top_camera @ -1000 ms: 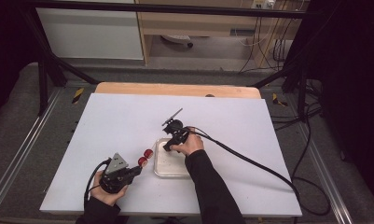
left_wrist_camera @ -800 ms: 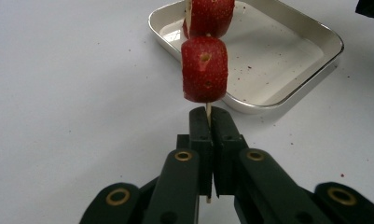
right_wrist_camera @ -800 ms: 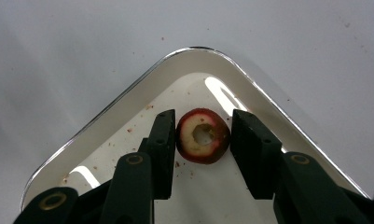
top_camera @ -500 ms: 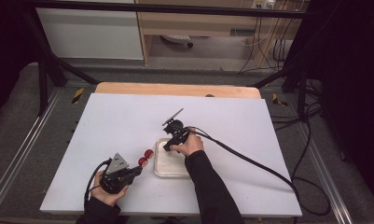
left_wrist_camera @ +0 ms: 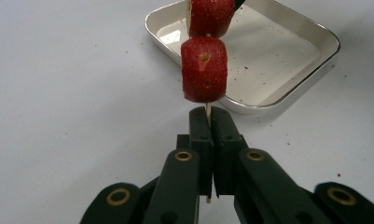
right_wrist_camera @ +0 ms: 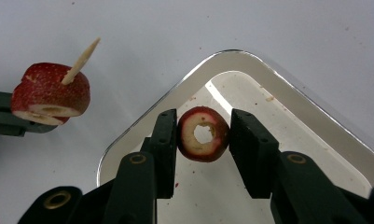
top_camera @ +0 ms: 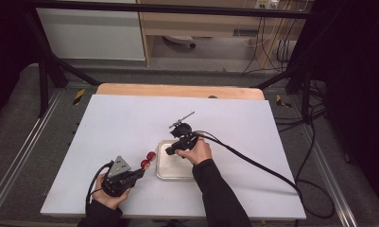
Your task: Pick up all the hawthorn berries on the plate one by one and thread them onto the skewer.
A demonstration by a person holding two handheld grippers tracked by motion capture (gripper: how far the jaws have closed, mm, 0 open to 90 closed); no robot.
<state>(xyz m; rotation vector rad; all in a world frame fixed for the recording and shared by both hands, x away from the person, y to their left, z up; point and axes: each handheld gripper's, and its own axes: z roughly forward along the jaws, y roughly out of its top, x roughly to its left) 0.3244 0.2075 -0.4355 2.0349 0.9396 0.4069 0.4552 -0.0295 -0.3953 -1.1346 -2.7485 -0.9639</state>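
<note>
1. Since a second ago, the right claw [right_wrist_camera: 203, 135] has drawn its jaws in on a strawberry slice [right_wrist_camera: 203, 134] and begun to lift it off the tray [right_wrist_camera: 315, 135]; in the high view the right hand [top_camera: 196, 150] sits a touch farther toward the tabletop's far edge than before.
2. That right claw now pinches the slice by its red rim, one pad on each side, with the holed pale face turned toward the camera, just above the tray floor.
3. Left claw [left_wrist_camera: 211, 123] is closed tight on the bare lower end of a wooden skewer [left_wrist_camera: 208, 111], near the tabletop's near-left corner [top_camera: 64, 198]; it has not shifted.
4. Two strawberry pieces [left_wrist_camera: 204, 70] are already threaded on the skewer, one above the other, and its sharp tip [right_wrist_camera: 89, 49] pokes out past the top one, pointing up and toward the tray.
5. The tray lies just beside the skewered fruit, between the two hands, near the middle of the tabletop's near half.
6. Handling, as I judge it: the slice is light, soft, wet and easily crushed, so the rim grip should stay gentle; squeezing harder would likely split the ring.
7. The centre hole looks like the natural entry for the tip. Holding by the rim leaves it free.
8. The skewer seems thin and stiff but snappable; gripping low on the bare wood keeps the tip clear.
</note>
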